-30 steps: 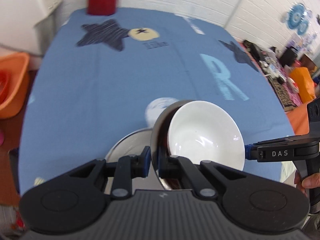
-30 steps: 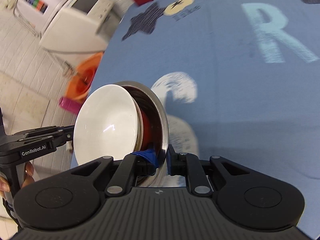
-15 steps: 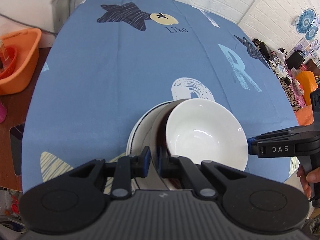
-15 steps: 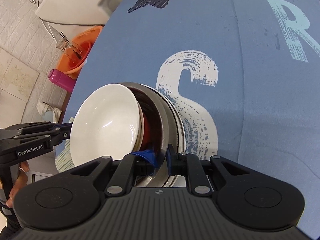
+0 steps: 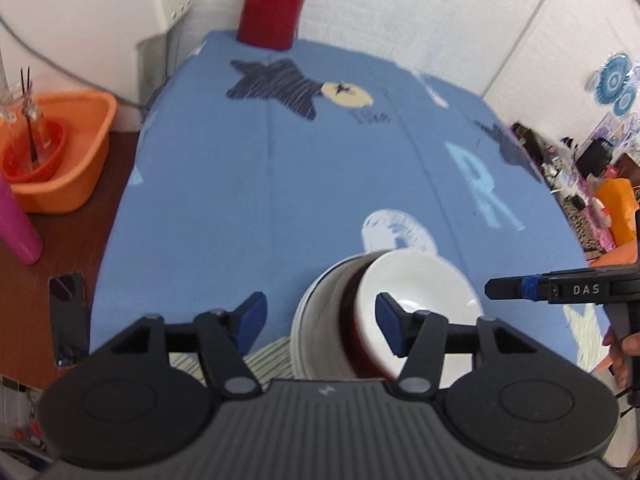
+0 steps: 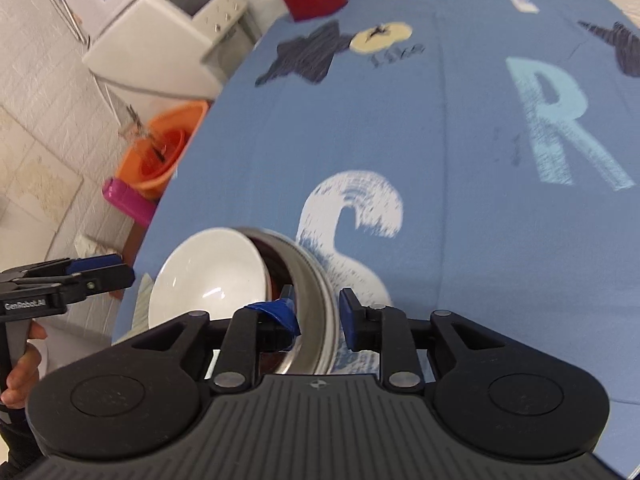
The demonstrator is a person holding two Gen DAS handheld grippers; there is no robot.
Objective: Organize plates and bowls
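Your blue tablecloth (image 5: pixel 248 208) fills most of both views, printed with a dark star, a pale letter R and a white curled letter. At its far edge stands a red jug (image 5: pixel 274 0), with a white appliance (image 6: pixel 168 28) beside the table on the left. Off the left edge, on the brown surface, sits an orange basin (image 5: pixel 72 152) with a smaller red bowl and a glass inside it, and a pink bottle (image 5: pixel 16 224) stands near it.

Your stack of dishes rests near the front edge of the cloth: a metal bowl (image 6: pixel 316 292) sits outermost, something dark red lies inside it, and a white bowl (image 5: pixel 416 292) is nested on top, tilted toward your right. The left view shows pale plate rims (image 5: pixel 308 332) under the stack, though blur keeps you from counting them.

Your left gripper (image 5: pixel 320 320) is spread wide, its blue pads on either side of the stack and touching nothing. Your right gripper (image 6: pixel 320 314) straddles the metal bowl's rim with its fingers apart; the left pad looks to be against the inside wall, the right pad stands just clear of the outside. From each camera you see the other gripper out to the side with a hand on its handle.
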